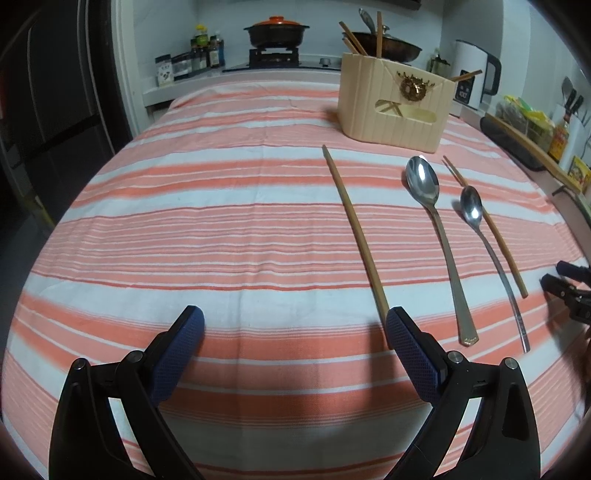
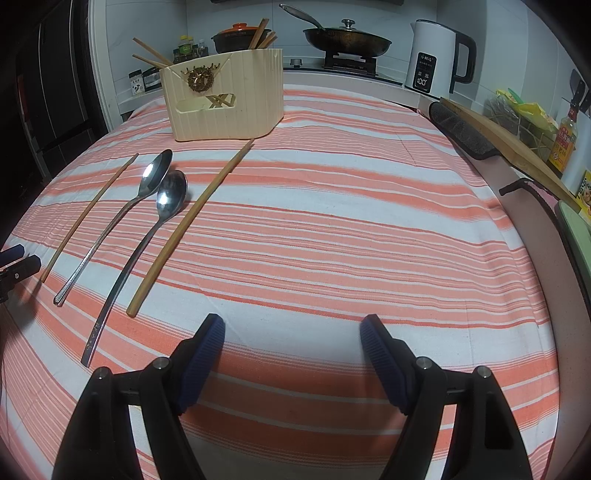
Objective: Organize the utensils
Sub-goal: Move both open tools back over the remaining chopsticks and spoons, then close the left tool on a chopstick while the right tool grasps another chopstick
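Observation:
Two metal spoons and two wooden chopsticks lie side by side on the striped cloth. In the left wrist view: a chopstick (image 1: 356, 236), the bigger spoon (image 1: 436, 229), the slimmer spoon (image 1: 487, 243), the other chopstick (image 1: 491, 229). In the right wrist view: chopstick (image 2: 86, 214), spoon (image 2: 122, 214), spoon (image 2: 147, 240), chopstick (image 2: 192, 225). A cream utensil holder (image 1: 395, 105) (image 2: 225, 98) with several chopsticks stands behind them. My left gripper (image 1: 295, 332) is open and empty, its right pad (image 1: 408, 343) beside the chopstick's near end. My right gripper (image 2: 291, 336) is open and empty, right of the utensils.
A striped cloth (image 2: 332, 221) covers the table. Behind it are a stove with a pot (image 1: 277, 31) and a pan (image 2: 347, 38), a white kettle (image 2: 432, 59), bottles (image 1: 205, 50). A wooden board (image 2: 513, 144) and sauce bottle (image 2: 563, 140) line the right edge.

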Demonstrator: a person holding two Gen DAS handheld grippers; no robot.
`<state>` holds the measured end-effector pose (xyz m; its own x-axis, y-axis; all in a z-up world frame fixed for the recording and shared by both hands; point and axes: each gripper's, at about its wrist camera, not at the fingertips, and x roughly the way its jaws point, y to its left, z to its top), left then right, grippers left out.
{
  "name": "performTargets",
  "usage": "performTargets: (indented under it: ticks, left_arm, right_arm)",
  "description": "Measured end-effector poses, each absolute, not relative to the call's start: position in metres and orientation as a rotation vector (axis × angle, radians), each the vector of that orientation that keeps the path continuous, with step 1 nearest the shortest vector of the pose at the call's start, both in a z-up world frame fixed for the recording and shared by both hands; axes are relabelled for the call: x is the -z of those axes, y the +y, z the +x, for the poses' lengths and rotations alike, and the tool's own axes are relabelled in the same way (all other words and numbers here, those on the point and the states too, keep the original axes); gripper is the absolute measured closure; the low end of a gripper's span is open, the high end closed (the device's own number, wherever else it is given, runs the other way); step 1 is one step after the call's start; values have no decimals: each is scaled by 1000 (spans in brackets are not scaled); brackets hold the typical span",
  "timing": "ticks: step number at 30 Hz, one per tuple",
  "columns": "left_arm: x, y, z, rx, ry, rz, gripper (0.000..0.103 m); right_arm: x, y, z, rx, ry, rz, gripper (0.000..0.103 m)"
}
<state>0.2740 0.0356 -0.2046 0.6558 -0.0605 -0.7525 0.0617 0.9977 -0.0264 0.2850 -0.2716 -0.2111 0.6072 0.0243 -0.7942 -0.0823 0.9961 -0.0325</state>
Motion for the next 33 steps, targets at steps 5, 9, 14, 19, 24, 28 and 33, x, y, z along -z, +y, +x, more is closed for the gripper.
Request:
performTargets:
  ticks: [5, 9, 14, 19, 24, 28, 33]
  left_arm:
    - [204, 41, 274, 104, 853, -44, 4]
    - [199, 36, 265, 182, 851, -75, 4]
    - [200, 10, 262, 179, 867, 36, 4]
    - [203, 11, 268, 141, 894, 35, 6]
    - [209, 6, 275, 125, 932, 66, 21]
    - [203, -2, 277, 148, 933, 84, 74]
    - [204, 1, 274, 135, 916, 48, 97]
  right_arm:
    - [210, -271, 284, -47, 906, -74, 24]
    - [190, -257, 267, -111, 837, -39, 25]
    - [181, -223, 264, -233, 835, -5, 26]
    - [193, -203, 280, -245, 890, -25, 49]
    - [205, -190, 289, -253, 932, -48, 66]
    - [207, -193, 292, -193, 925, -75, 93]
    - [205, -217, 290, -121, 921, -53, 96]
